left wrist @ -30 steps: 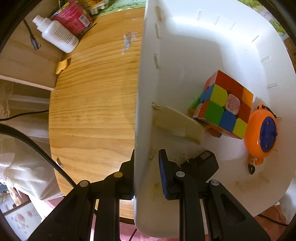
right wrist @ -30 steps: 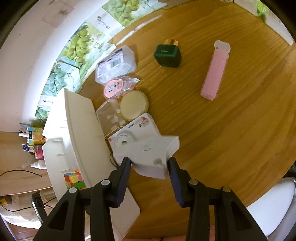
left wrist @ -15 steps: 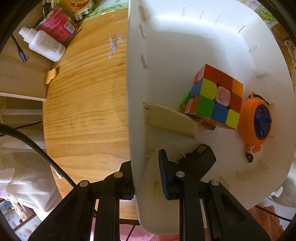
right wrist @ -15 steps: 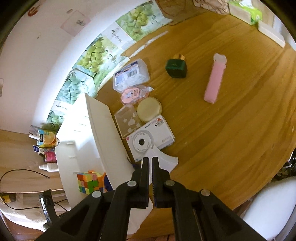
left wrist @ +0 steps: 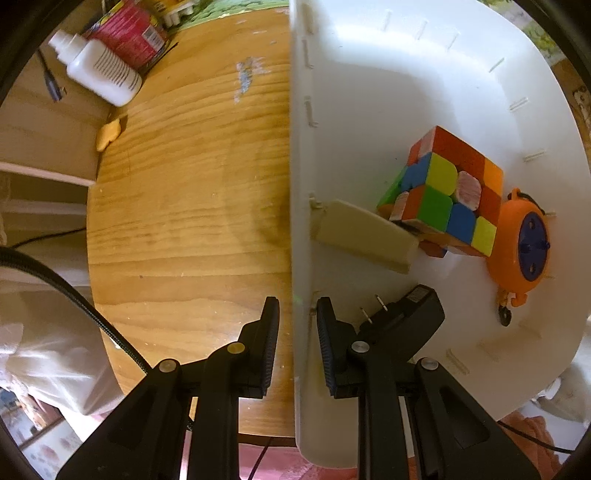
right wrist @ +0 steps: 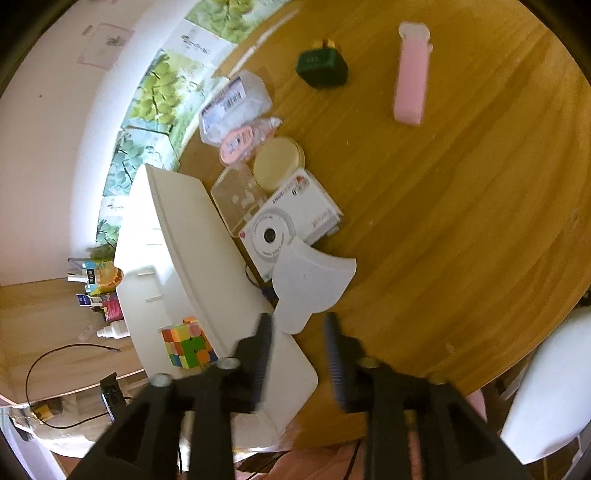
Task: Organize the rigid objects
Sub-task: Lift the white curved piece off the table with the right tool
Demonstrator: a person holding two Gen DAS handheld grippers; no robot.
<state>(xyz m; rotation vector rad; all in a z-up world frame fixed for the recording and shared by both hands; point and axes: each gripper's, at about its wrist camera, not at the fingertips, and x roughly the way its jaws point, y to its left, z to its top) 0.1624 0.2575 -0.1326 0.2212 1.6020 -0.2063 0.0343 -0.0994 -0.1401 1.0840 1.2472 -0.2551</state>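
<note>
A white bin (left wrist: 369,96) stands on the round wooden table (left wrist: 184,184). It holds a Rubik's cube (left wrist: 447,199), an orange round toy (left wrist: 524,243), a black plug adapter (left wrist: 402,325) and a beige divider (left wrist: 362,236). My left gripper (left wrist: 295,332) straddles the bin's near wall, jaws slightly apart from it. My right gripper (right wrist: 297,332) is open just below a white fan-shaped piece (right wrist: 310,284) that lies on the table beside the bin (right wrist: 199,243). The cube also shows in the right wrist view (right wrist: 186,347).
Beside the bin lie a white camera box (right wrist: 291,218), a round beige tin (right wrist: 279,162), clear plastic cases (right wrist: 236,103), a green bottle (right wrist: 323,68) and a pink case (right wrist: 410,85). A white bottle (left wrist: 99,77) and red packet (left wrist: 129,33) sit at the table's far edge.
My right gripper shut, then opened again, and moved closer to the table; the white piece now lies free beyond its fingertips. My left gripper's jaws loosened from the bin wall.
</note>
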